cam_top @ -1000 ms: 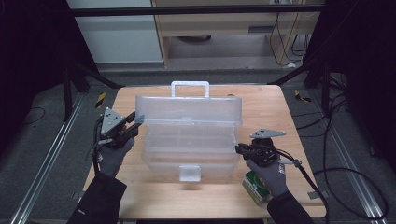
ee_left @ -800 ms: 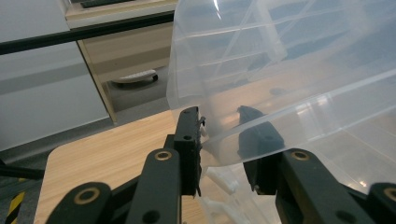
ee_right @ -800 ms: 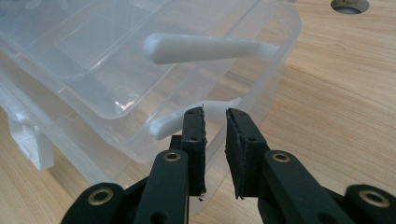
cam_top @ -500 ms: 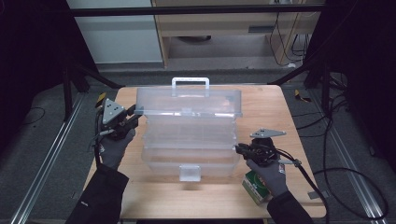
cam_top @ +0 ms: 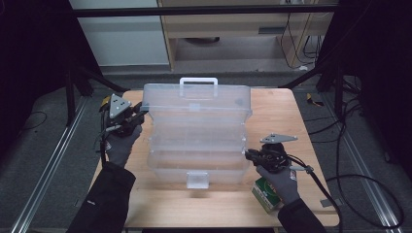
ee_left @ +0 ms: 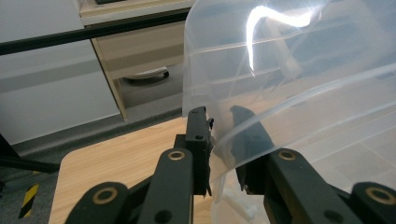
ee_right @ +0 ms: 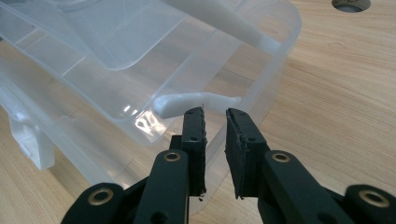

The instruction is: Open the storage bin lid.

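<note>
Clear plastic organiser box sits mid-desk, its lid swung up toward the far side with the white handle on top. Clasp tab faces the near edge.

Left gripper is at the lid's left edge. In the left gripper view its fingers have just been closing and now pinch the thin lid wall between them — one finger outside, one inside.

Right gripper is at the right end of the base. In the right gripper view the fingers stand narrowly apart over the base's rim, by a white hinge arm. The base wall looks to run between them, but I cannot tell whether the pads actually press it.

Green carton lies on the desk under the right hand, near-right corner.

My read: lid is being swung about its hinge while the right side steadies the base. To do it well:
- keep the left grip on the lid edge light — the wall is thin and will flex
- follow the hinge arc, don't pull straight
- hold the base down so the box doesn't slide or tip toward the far side
</note>
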Tool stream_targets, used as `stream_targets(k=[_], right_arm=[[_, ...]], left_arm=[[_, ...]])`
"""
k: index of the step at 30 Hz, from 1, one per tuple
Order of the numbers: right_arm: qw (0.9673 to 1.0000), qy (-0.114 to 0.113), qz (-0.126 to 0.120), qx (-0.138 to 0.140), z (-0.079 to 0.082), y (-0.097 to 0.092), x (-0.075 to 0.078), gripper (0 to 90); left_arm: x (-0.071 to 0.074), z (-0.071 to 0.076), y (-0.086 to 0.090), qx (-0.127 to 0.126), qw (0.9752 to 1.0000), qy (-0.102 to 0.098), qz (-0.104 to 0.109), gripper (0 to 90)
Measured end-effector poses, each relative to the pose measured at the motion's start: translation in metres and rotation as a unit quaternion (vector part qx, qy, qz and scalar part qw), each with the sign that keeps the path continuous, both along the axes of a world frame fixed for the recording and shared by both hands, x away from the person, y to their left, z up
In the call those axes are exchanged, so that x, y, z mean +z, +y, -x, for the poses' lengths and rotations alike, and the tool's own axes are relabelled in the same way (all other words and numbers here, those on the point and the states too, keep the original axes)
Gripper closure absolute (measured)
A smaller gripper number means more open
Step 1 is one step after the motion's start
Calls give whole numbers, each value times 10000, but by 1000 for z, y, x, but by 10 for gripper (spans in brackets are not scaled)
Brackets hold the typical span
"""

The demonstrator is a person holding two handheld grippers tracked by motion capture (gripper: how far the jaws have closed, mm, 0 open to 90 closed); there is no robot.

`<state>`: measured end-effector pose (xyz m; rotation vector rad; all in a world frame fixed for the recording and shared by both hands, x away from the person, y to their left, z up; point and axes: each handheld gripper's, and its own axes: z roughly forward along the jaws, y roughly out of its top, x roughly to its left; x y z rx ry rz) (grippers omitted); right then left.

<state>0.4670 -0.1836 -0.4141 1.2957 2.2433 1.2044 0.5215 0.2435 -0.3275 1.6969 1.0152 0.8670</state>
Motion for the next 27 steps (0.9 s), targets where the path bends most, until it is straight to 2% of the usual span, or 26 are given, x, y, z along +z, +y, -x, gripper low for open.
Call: stream_targets(k=[11, 23, 27], right_arm=[[10000, 9, -12, -1, 0, 0, 0, 779], [10000, 5, -29, 9, -1, 0, 0, 778], [10000, 11, -34, 8, -1, 0, 0, 779]], left_arm=[[5, -12, -2, 73, 10000, -26, 42, 774], [14, -36, -7, 180, 9998, 47, 13, 780], [15, -46, -8, 219, 9997, 79, 104, 785]])
